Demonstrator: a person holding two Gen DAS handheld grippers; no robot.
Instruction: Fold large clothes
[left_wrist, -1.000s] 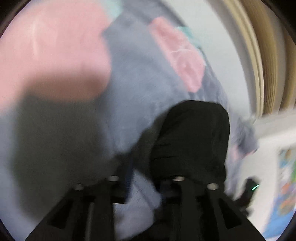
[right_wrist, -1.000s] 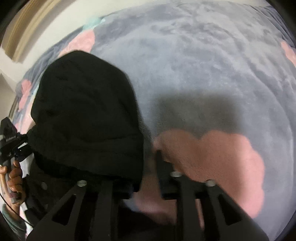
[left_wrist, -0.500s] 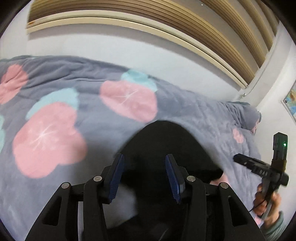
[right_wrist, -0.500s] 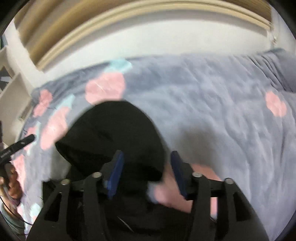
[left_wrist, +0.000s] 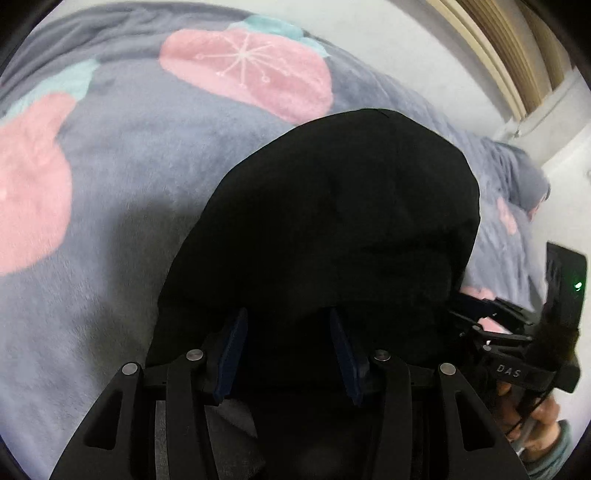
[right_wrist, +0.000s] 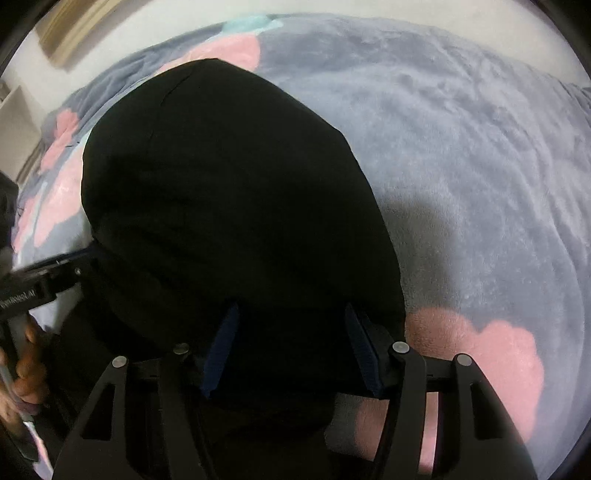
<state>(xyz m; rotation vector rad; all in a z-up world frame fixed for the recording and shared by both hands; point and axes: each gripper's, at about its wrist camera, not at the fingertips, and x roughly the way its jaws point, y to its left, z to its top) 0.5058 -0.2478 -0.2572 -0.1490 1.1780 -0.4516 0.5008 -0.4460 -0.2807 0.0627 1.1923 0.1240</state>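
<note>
In the left wrist view, a black garment (left_wrist: 332, 229) is seen lying on a bed that is covered by a soft grey blanket (left_wrist: 122, 155) with pink and teal flower shapes. The rounded part of the garment, which may be a hood, is spread out ahead of the left hand-held gripper (left_wrist: 288, 347). Its two blue pads (left_wrist: 231, 354) are held apart, with black cloth lying between them, but no pinch on the cloth can be seen, so the gripper is taken to be open. It is likely kept there so that an edge can be picked up for a fold. At the right edge, the other gripper's black body is seen, held by a hand (left_wrist: 532, 413). The letters "DAS" can be read on it, and a small green light is lit.

In the right wrist view, the same garment (right_wrist: 229, 206) is seen filling the middle, resting on the blanket (right_wrist: 461, 147). The right hand-held gripper (right_wrist: 291, 354) is pointed down at the near edge of the cloth, with its blue pads (right_wrist: 364, 354) held wide and nothing squeezed between them. At the left edge, the left gripper's body is seen in a hand (right_wrist: 29, 369). White writing is printed on it, but it is too blurred to be read.
</note>
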